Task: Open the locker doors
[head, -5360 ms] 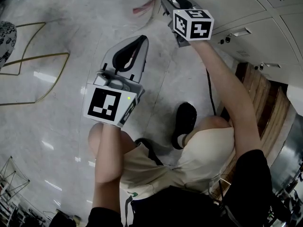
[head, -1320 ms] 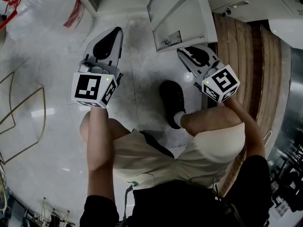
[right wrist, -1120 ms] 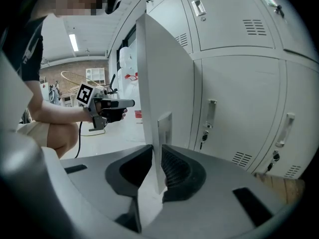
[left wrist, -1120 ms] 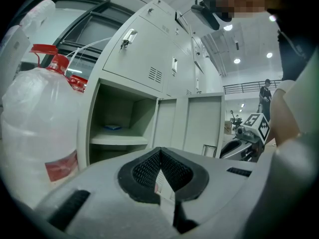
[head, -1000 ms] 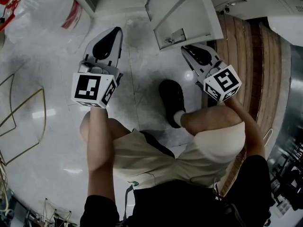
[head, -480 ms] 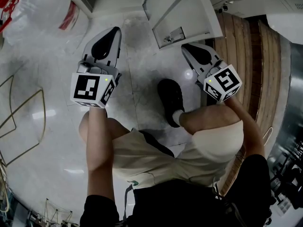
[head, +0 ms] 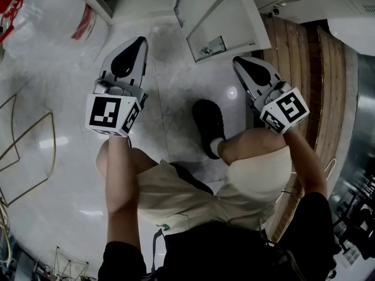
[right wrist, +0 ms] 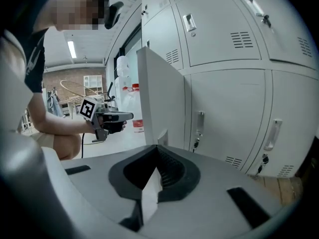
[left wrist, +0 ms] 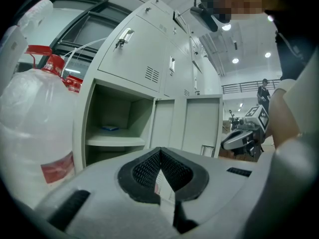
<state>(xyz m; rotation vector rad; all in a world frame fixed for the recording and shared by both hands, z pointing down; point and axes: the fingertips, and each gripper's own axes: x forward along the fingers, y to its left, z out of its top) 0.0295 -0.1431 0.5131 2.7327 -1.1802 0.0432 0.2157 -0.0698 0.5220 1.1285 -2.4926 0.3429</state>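
Observation:
The grey locker door (head: 225,13) stands swung open above both grippers; in the right gripper view the door (right wrist: 159,98) shows edge-on, and in the left gripper view the door (left wrist: 202,126) stands beside an open compartment (left wrist: 117,118) with a shelf. My right gripper (head: 237,60) hangs just below the door's lower corner, apart from it. The right gripper (right wrist: 157,147) is closing to a shut stand with nothing between its jaws. My left gripper (head: 140,40) is held over the floor to the left, and the left gripper (left wrist: 160,151) is shut and empty.
A large water bottle in a clear bag (head: 35,16) stands at the far left, close to the open compartment. Closed lockers with handles (right wrist: 234,118) lie right of the door. The person's black shoe (head: 208,122) rests between the grippers. Wooden boards (head: 304,69) lie at the right.
The door swung open since the earliest frame. Over the last second my right gripper drew slightly right and away from the door. The left gripper barely moved.

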